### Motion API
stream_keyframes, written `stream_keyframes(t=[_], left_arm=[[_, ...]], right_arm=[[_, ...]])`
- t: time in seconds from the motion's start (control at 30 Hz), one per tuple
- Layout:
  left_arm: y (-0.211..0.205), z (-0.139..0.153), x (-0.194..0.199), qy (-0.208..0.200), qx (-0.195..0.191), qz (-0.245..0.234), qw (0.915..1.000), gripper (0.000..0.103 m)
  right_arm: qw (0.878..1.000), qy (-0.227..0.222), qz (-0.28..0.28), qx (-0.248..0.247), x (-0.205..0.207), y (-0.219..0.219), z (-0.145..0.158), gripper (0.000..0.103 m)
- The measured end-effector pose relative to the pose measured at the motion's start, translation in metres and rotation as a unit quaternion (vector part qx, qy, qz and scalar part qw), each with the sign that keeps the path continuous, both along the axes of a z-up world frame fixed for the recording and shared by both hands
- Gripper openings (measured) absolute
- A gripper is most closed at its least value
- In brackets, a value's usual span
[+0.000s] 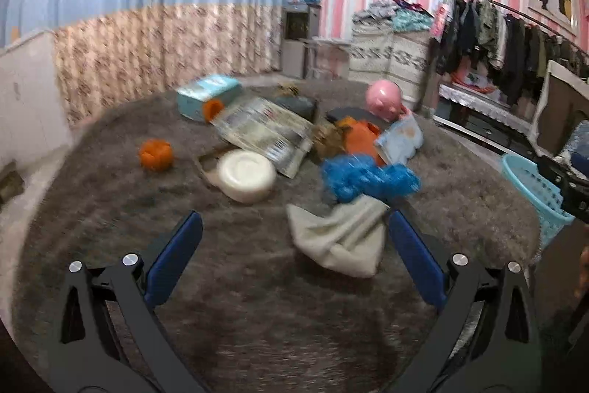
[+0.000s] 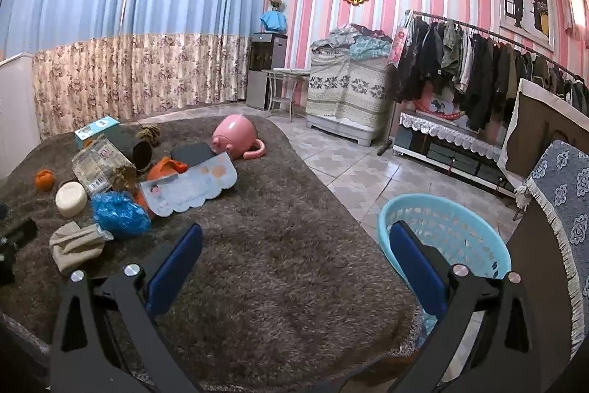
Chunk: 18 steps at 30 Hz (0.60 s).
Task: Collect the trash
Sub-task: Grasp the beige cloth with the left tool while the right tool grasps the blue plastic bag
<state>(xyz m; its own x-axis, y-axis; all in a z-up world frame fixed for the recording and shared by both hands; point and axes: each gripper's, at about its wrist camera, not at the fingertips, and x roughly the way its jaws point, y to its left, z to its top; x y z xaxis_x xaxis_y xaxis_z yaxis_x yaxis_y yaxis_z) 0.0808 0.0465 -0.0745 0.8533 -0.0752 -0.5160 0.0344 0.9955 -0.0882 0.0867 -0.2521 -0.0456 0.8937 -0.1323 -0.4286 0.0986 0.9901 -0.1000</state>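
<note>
- Both claws are spread wide and carry nothing. The left claw [image 1: 294, 227] hangs over the brown shaggy rug [image 1: 239, 301], aimed at the beige crumpled bag [image 1: 338, 242], which lies just beside its right-hand finger. The right claw [image 2: 294, 238] faces bare rug, with the light-blue basket [image 2: 475, 231] behind its right-hand finger.
- The trash sits in a heap on the rug's far left part: the beige bag nearest, the blue plastic wad [image 1: 368, 177] touching it behind, then a white round tub [image 1: 246, 175], a printed wrapper [image 1: 265, 131], an orange crumpled piece [image 1: 155, 154] off alone, and a teal carton [image 1: 206, 94] at the back.
- The left view is smeared, so I judge that claw is travelling; closing on the move could pinch only a fold of the bag, or rug pile with it.
- The bag and blue wad touch, so lifting one might drag the other and drop it halfway.
- Soft crumpled stuff may slip from smooth blue pads once it's swung.
- The basket stands on the tiled floor [image 2: 368, 168] off the rug's right edge, well apart from the heap; a long carry gives loose trash time to fall.
- The pink piggy bank [image 2: 235, 135] and card folder [image 2: 191, 188] lie among the litter and might be grabbed by mistake.
</note>
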Motion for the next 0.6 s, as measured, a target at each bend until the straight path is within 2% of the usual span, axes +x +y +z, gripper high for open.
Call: stream_keyframes(t=[0.17, 0.2, 0.27, 0.33, 0.37, 0.43, 0.5, 0.6], left_arm=[[-0.013, -0.021, 0.023, 0.039, -0.014, -0.03, 0.9987, 0.098], [-0.014, -0.024, 0.027, 0.044, -0.017, -0.03, 0.9984, 0.095], [-0.015, -0.03, 0.033, 0.057, -0.022, -0.04, 0.9973, 0.084], [-0.015, -0.038, 0.04, 0.081, -0.032, -0.055, 0.9947, 0.059], [-0.015, -0.041, 0.042, 0.091, -0.032, -0.056, 0.9937, 0.055], [-0.013, -0.041, 0.04, 0.091, -0.031, -0.057, 0.9938, 0.04], [-0.009, -0.033, 0.033, 0.084, -0.038, -0.064, 0.9937, 0.035], [0.0, -0.009, 0.015, 0.051, -0.028, -0.066, 0.9961, 0.034]], right_arm=[[0.999, 0.038, -0.01, 0.0, 0.011, -0.007, -0.011, 0.099], [0.999, 0.041, -0.007, 0.007, 0.011, -0.009, -0.012, 0.099], [0.999, 0.049, 0.002, 0.017, 0.012, -0.012, -0.013, 0.099], [0.999, 0.051, -0.002, 0.017, 0.013, -0.011, -0.014, 0.099], [0.998, 0.051, 0.0, 0.02, 0.014, -0.01, -0.014, 0.099], [0.998, 0.054, 0.011, 0.028, 0.014, -0.007, -0.014, 0.099], [0.998, 0.054, 0.015, 0.028, 0.015, -0.001, -0.013, 0.099], [0.998, 0.049, 0.025, 0.026, 0.018, 0.013, -0.011, 0.099]])
